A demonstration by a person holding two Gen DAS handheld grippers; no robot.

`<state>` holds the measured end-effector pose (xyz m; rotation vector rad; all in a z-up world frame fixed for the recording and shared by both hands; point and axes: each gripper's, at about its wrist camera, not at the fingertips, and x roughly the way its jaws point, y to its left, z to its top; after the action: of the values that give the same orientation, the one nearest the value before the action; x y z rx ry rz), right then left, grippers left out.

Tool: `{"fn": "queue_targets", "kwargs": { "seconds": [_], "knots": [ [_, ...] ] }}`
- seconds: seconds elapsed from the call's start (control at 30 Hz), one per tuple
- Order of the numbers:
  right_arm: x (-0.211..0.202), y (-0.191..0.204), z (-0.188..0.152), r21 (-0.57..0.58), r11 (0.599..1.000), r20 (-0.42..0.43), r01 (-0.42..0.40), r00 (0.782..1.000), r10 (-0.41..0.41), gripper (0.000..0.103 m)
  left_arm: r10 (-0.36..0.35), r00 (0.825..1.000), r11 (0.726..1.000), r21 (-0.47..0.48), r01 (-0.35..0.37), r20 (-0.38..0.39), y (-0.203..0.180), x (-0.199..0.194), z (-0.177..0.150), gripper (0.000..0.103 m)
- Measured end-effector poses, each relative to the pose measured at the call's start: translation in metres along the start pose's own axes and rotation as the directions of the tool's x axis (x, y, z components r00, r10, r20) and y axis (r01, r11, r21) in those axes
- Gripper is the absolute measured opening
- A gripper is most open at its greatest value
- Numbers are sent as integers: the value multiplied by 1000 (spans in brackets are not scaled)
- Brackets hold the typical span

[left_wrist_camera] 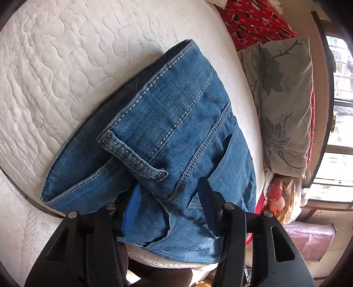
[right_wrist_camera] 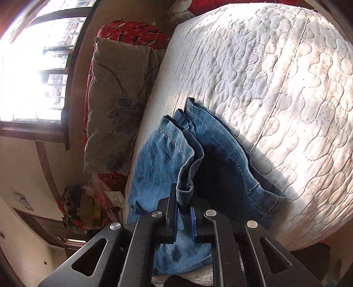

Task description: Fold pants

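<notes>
Blue denim pants point(left_wrist_camera: 176, 110) lie folded near the edge of a white quilted mattress point(left_wrist_camera: 55, 66). In the left wrist view my left gripper point(left_wrist_camera: 169, 183) straddles the near end of the pile; its jaws stand apart, with a thick fold of denim between them. One blue pad point(left_wrist_camera: 132, 209) sits partly under the cloth. In the right wrist view the pants point(right_wrist_camera: 220, 150) rise as stacked layers with a hem at the top. My right gripper point(right_wrist_camera: 184, 189) is shut on a rolled hem of the lighter layer, at the side of the mattress point(right_wrist_camera: 275, 77).
A grey flowered pillow point(left_wrist_camera: 284, 106) point(right_wrist_camera: 114, 106) lies beside the mattress on red patterned fabric point(left_wrist_camera: 253, 19) point(right_wrist_camera: 132, 33). Beyond them is a bright barred window point(right_wrist_camera: 33, 66). Bags and clutter point(right_wrist_camera: 88, 209) and a pink bag point(left_wrist_camera: 308, 238) sit on the floor below.
</notes>
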<state>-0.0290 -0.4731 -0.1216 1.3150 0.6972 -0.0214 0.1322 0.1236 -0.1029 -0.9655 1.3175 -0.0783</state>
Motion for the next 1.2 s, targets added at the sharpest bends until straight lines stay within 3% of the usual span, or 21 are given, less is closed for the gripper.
{"fn": "queue_targets", "kwargs": {
  "seconds": [0.07,0.1,0.13,0.2,0.4,0.67,0.73,0.8,0.87,0.93,1.03,1.07,1.17,1.2],
  "knots": [
    [1,1,1,0,1000,3,-1,1000,1,11,31,999,999,12,-31,9,-7,2,3,43],
    [2,2,1,-5,1000,3,-4,1000,4,10,46,999,998,32,-47,27,-13,-1,4,26],
    [2,5,1,-15,1000,6,-6,1000,6,10,73,997,996,56,-75,39,-19,-4,5,23],
    [0,10,0,-33,999,18,-16,1000,17,8,75,995,992,93,-81,70,-29,-14,4,7],
    [-18,29,1,-79,994,53,-76,995,80,6,68,975,973,202,-112,211,-56,-58,-15,5],
    [-51,34,-14,-83,979,33,-187,981,190,6,3,957,962,259,-81,290,-56,-115,-42,5],
    [-52,26,-20,-82,983,19,-163,986,165,6,33,960,963,249,-105,278,-41,-111,-42,5],
    [-45,10,-22,-55,993,8,-104,994,105,6,47,976,971,221,-94,211,-23,-96,-36,5],
    [-36,-8,-22,-7,997,-6,-74,997,74,6,20,993,985,169,-39,116,-8,-78,-32,5],
    [-31,-15,-22,20,998,-2,-60,998,60,8,-16,997,993,119,6,76,1,-64,-30,5],
    [-27,-16,-20,36,998,-8,-47,999,47,10,-42,997,994,105,36,61,-1,-50,-27,8],
    [-27,-16,-19,36,998,-9,-47,999,47,10,-53,997,994,96,47,53,-3,-45,-25,15],
    [-27,-12,-17,25,999,-10,-41,999,41,10,-45,998,998,51,42,52,-6,-31,-19,48],
    [-27,-11,-17,24,999,-11,-41,999,41,10,-31,998,999,36,29,62,-6,-27,-18,51]
  ]
}}
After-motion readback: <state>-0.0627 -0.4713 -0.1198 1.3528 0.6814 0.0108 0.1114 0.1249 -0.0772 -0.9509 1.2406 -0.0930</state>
